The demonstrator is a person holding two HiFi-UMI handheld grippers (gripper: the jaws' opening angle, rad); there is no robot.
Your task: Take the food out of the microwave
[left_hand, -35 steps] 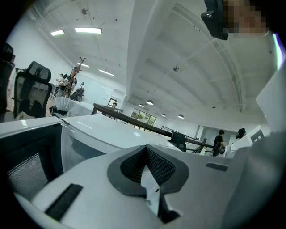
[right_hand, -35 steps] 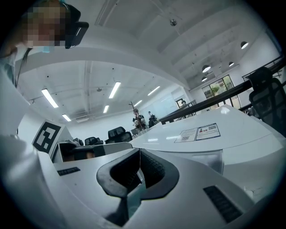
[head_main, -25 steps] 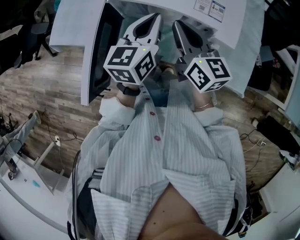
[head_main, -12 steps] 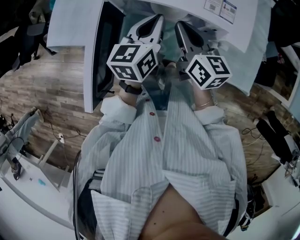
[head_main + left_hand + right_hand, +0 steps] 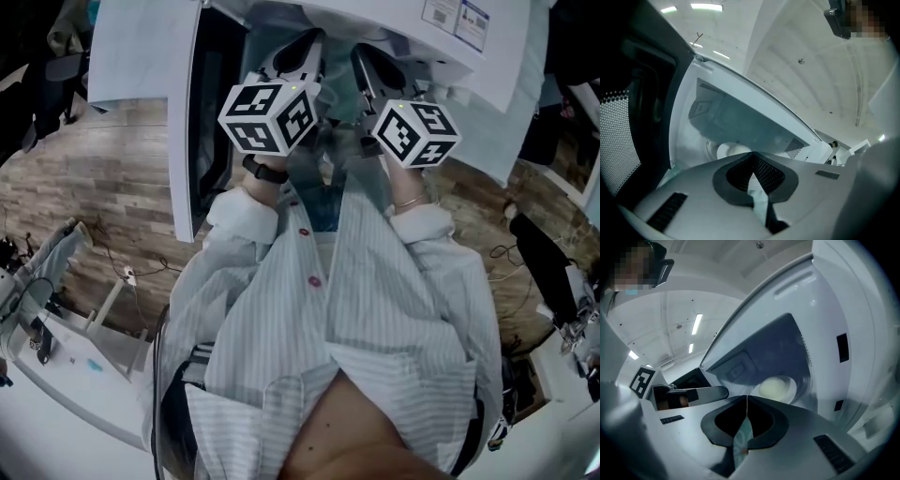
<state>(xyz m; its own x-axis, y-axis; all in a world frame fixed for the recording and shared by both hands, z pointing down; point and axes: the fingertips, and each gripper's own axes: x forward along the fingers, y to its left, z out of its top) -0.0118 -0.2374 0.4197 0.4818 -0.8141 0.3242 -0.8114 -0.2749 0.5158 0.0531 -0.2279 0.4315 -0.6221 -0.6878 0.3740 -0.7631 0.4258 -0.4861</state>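
The microwave (image 5: 441, 33) stands open, and its door (image 5: 141, 66) is swung out to the left. Inside the cavity (image 5: 740, 117) sits a pale round dish of food (image 5: 732, 150), also seen as the dish (image 5: 777, 389) in the right gripper view. My left gripper (image 5: 302, 52) and right gripper (image 5: 367, 61) are held side by side, pointing at the opening. Both are shut with nothing between the jaws, and both stay short of the dish. The head view hides the dish behind the grippers.
The door's dark window (image 5: 211, 112) hangs close beside my left gripper. The microwave's control side (image 5: 843, 333) rises on the right. A wooden floor (image 5: 84, 216) lies below, with white furniture (image 5: 56, 394) at the lower left and dark gear (image 5: 553, 272) at the right.
Both grippers have sunk together in front of the microwave opening and rolled slightly. Their jaws stay shut and hold nothing.
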